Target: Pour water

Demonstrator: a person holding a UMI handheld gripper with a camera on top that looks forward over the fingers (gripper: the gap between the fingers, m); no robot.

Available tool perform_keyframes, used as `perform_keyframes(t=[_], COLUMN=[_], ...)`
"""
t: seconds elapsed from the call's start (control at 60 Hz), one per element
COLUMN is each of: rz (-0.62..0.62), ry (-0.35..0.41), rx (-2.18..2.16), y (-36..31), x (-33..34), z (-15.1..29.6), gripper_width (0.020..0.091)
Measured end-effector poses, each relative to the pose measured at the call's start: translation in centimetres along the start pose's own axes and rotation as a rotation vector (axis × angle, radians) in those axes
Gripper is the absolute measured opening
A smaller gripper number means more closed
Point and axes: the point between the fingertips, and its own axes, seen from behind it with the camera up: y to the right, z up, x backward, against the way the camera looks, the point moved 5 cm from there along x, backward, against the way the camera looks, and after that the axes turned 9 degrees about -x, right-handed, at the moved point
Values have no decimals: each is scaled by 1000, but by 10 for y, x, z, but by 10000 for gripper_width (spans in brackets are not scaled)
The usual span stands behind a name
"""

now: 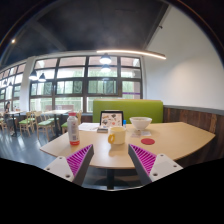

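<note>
A light wooden round table (170, 138) stands ahead of my gripper (112, 162). On it, just beyond the fingers, sits a small yellowish cup (117, 135). To its left stands a clear bottle with a red cap (73, 127). A white bowl (141, 124) rests farther back on the right. My gripper is open, its purple pads (80, 158) spread wide with nothing between them, and it hangs short of the table's near edge.
A small pink disc (148, 141) lies on the table right of the cup. A tablet or sign (111, 118) stands at the back. A green bench (140, 108) lies behind the table; chairs and tables (30, 122) fill the left by large windows (85, 78).
</note>
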Motion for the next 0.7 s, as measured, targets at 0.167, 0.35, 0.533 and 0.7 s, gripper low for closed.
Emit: perform_keyframes(t=[0.167,0.35,0.533,0.7], rz=[67,200,191,113], ry=[-19,-45,-62,-93], rx=[11,21,22,14], y=[-33,-109,-177,-210], x=[-10,-45,-127,-206], z=[-12,-31,-33,-26], gripper_width=[816,819,804,806])
